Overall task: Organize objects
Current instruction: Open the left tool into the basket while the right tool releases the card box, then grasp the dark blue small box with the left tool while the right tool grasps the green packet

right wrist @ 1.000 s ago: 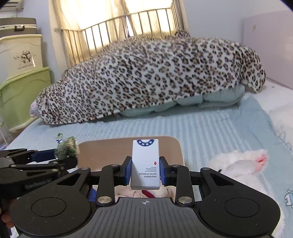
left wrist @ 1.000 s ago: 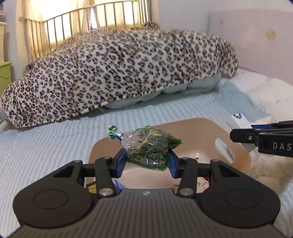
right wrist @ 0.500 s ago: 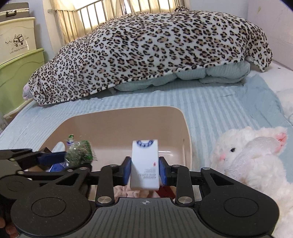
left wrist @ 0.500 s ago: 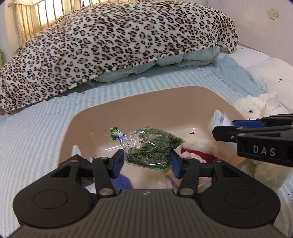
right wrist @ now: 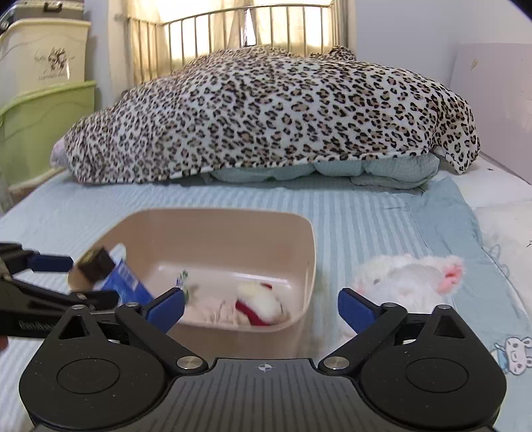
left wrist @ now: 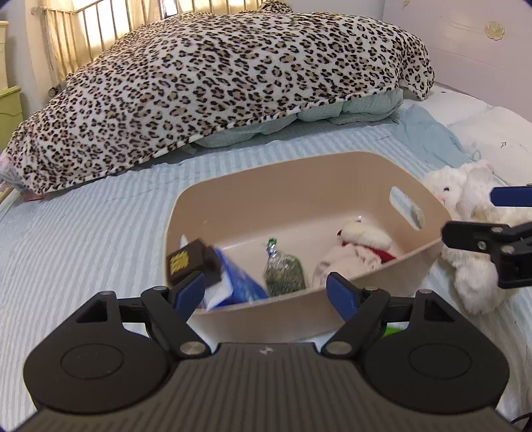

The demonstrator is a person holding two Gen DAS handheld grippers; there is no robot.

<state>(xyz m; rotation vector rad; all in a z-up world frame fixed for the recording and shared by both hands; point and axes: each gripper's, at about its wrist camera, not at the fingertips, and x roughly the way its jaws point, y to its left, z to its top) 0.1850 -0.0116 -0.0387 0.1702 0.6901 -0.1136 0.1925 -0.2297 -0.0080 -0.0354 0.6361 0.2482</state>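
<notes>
Left tongs [left wrist: 267, 294] were spread wide, blue pads apart, nothing between them. Right tongs [right wrist: 261, 307] same: wide open, empty.

Beige smooth plastic bin with rounded corners and a slot handle cutout [left wrist: 299, 186] sat on the bed's pale blue ribbed-stripe quilt [left wrist: 83, 239], roughly mid-bed, just ahead of both tongs.

Inside the bin, by count:
- 1 clear crinkly plastic bag of dark green dried leaves with a green twisted top [left wrist: 284, 270], standing near the bin's near wall, about centre.
- 1 dark brown small box with a yellow label [left wrist: 189, 261], tilted against the bin's left wall.
- 1 blue-and-white soft pack [left wrist: 236, 282], leaning just under the brown box, touching it.
- 1 small cream plush toy with a red patch [left wrist: 362, 239] at the bin's right side, lying on pale pinkish fabric [left wrist: 339, 266].
- The white card box was not discernible in either view.

Outside the bin: 1 large fluffy white plush animal with pink ears [right wrist: 409, 275] on the quilt just beside the bin's right wall. 1 leopard-print fleece blanket [left wrist: 216, 83] heaped over pale green bedding [left wrist: 332, 116] at the far end of the bed, metal-bar bed frame [right wrist: 249, 26] behind it. 2 stacked plastic storage boxes, cream over green [right wrist: 43, 99], off the bed's left edge.
</notes>
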